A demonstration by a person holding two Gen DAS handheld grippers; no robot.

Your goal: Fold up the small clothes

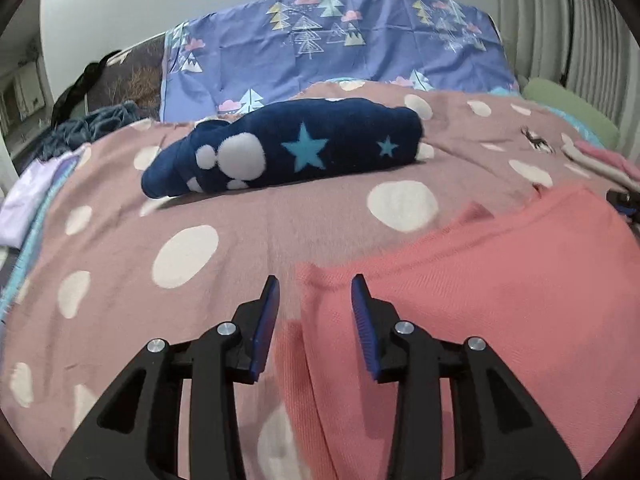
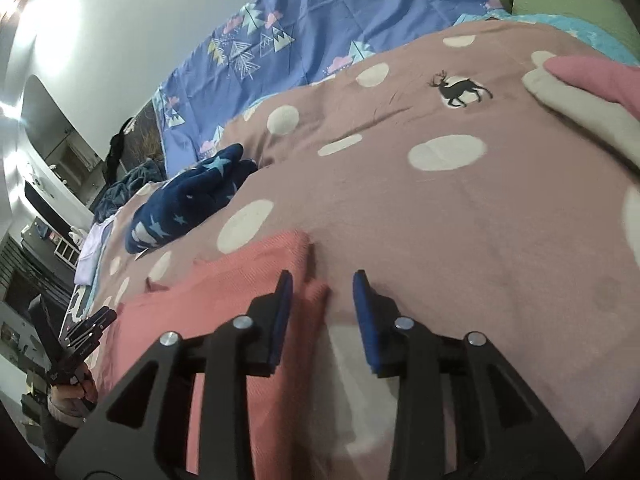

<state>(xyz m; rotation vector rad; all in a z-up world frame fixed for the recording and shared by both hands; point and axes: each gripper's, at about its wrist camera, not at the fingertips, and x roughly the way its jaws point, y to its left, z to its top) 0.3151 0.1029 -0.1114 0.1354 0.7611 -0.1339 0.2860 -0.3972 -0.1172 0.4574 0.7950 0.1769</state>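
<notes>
Pink ribbed knit, the small garment [image 1: 480, 280] lies flat on my bed's dusty-rose blanket [image 1: 240, 232] with its big white dots. My left tongs [image 1: 314, 312] stand spread above the garment's left edge, blue pads pressing nothing. My right tongs [image 2: 322, 304] are spread too, straddling its right corner without pinching it. Farther back, a plush navy bundle [image 1: 288, 148] with turquoise stars sits rolled into a soft log before the lilac tree-print sheet [image 1: 320, 48].
</notes>
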